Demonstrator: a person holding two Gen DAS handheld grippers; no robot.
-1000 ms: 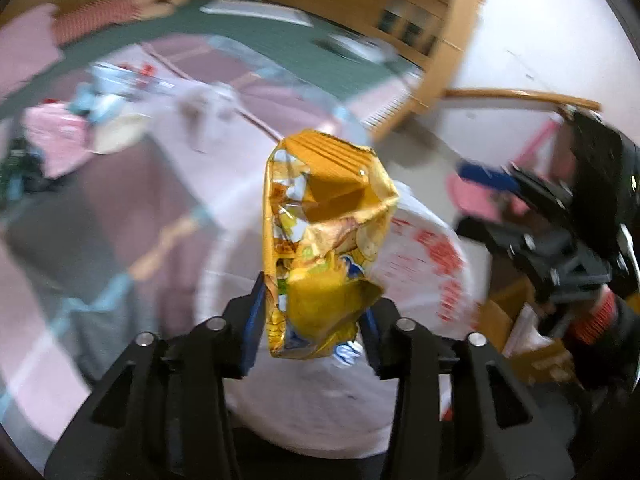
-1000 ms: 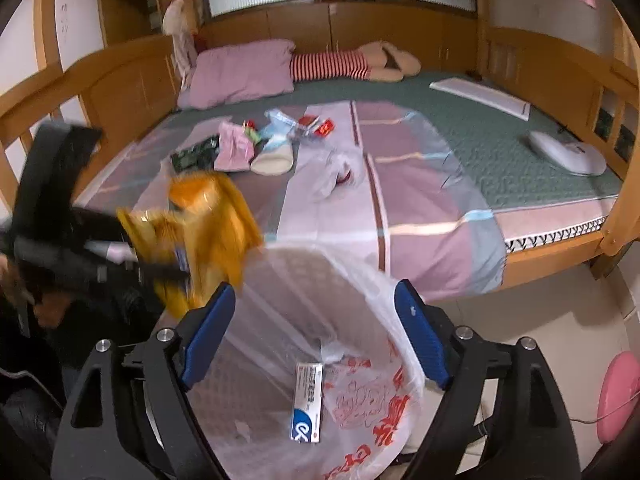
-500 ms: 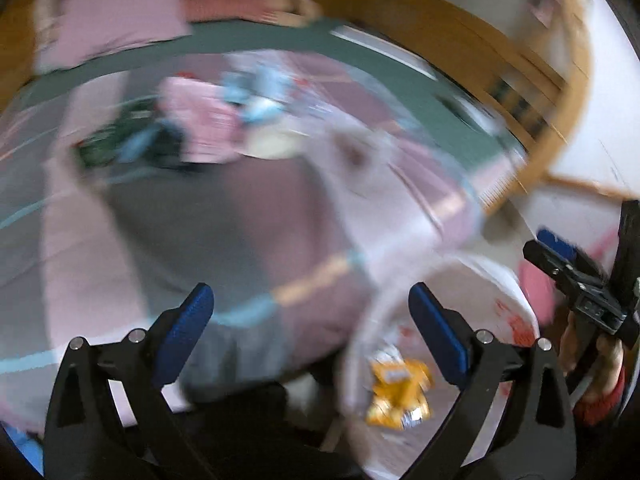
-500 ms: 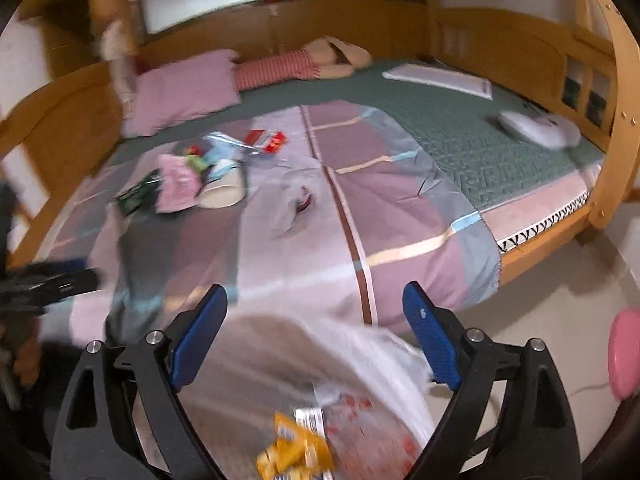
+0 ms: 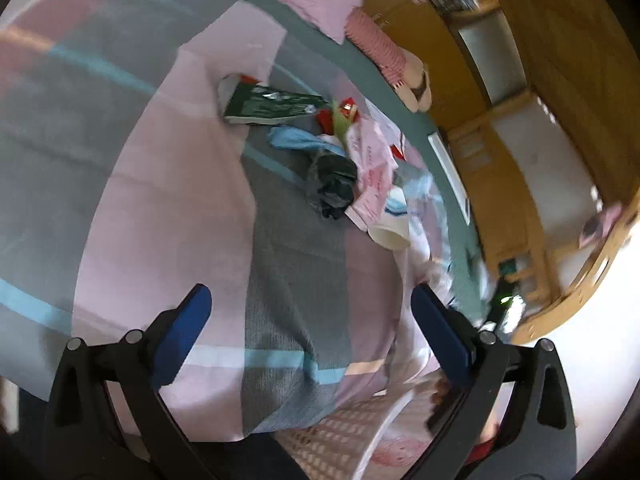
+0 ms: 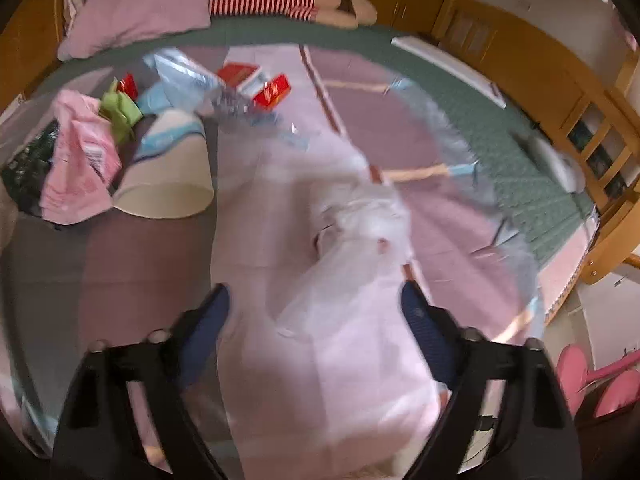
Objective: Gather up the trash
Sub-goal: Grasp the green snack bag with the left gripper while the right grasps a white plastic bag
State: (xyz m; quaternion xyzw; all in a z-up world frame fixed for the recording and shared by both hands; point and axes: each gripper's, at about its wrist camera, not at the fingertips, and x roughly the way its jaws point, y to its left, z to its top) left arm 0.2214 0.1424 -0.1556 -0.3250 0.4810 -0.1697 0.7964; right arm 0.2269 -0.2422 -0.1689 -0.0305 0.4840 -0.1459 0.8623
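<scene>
My left gripper (image 5: 312,320) is open and empty above the bed's near edge. Ahead of it lie a green packet (image 5: 268,106), a blue scrap (image 5: 296,140), a crumpled dark bag (image 5: 332,186), a pink wrapper (image 5: 374,176) and a paper cup (image 5: 390,232). The white trash basket (image 5: 348,436) shows at the bottom. My right gripper (image 6: 316,312) is open and empty over a crumpled clear plastic bag (image 6: 360,216) on the bed. To its left lie the paper cup (image 6: 168,176), the pink wrapper (image 6: 80,168), a green scrap (image 6: 120,112) and red packets (image 6: 272,90).
A pink pillow (image 6: 140,8) and a striped stuffed toy (image 6: 264,0) lie at the head of the bed. A wooden bed frame (image 6: 560,88) runs along the right. Pink slippers (image 6: 592,380) are on the floor at the right.
The yellow snack bag left my left gripper and dropped into the trash basket. Both grippers then swung from the basket up over the bed, toward the pile of litter.
</scene>
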